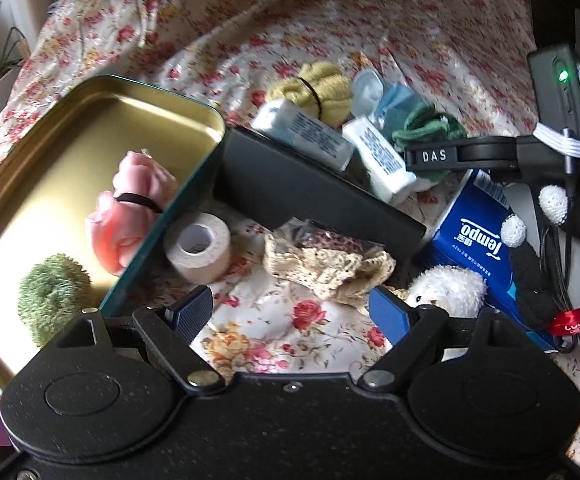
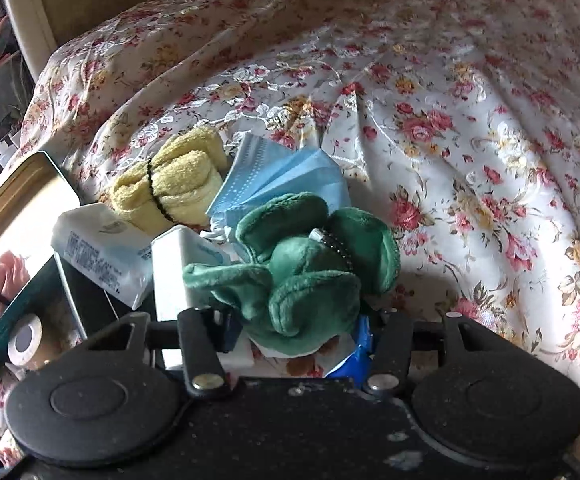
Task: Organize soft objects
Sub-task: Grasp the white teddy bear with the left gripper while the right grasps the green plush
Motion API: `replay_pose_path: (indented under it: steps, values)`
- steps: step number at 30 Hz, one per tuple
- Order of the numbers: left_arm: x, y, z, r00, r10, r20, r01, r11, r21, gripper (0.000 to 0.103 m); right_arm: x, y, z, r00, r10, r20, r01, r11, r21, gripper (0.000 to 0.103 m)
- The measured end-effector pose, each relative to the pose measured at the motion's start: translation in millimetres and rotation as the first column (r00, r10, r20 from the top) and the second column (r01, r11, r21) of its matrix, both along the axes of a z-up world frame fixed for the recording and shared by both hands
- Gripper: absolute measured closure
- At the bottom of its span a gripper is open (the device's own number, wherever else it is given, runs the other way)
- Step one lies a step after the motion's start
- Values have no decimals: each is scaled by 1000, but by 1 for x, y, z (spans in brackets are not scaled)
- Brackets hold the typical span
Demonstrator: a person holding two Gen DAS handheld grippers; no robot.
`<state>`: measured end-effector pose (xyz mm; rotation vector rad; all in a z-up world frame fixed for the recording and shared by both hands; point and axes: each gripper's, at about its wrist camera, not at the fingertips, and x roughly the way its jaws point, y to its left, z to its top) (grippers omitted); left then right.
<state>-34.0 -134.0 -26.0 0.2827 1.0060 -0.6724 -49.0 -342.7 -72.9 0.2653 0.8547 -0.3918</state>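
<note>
On floral bedspread [image 2: 469,152], right gripper [image 2: 297,330] fingers clamp green plush [image 2: 301,268].

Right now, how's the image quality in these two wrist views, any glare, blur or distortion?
Left wrist view: fisheye bends the edges, sunlight glares off the gold tin, the pink towel roll looks slightly smeared. Right wrist view: bright sun patch on the floral cloth, the green plush is fairly sharp, corners fall dark.

Two rolled towels are showing, one pink [image 1: 130,208] and one yellow [image 2: 174,184]; two white tissue packs [image 1: 305,136] [image 1: 381,160], one tape roll [image 1: 198,246], one green plush [image 2: 301,264], one gold tin [image 1: 70,152].
</note>
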Motion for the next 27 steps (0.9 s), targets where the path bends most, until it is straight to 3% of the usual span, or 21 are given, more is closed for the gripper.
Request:
replay_pose_path:
  steps: [8,14,27]
  values:
    - [-29,-22,-5,987,-157,-16,157,988,-14,21,-19,-16,6,989,-63,136,54,996,71,53]
    - [-46,-42,-15,971,-226,-80,225,974,-20,21,-22,-17,7,983,-87,162,74,993,88,53]
    - [-42,-62,-39,957,-219,-188,222,975,-7,24,-33,-21,8,973,-109,205,86,989,118,53]
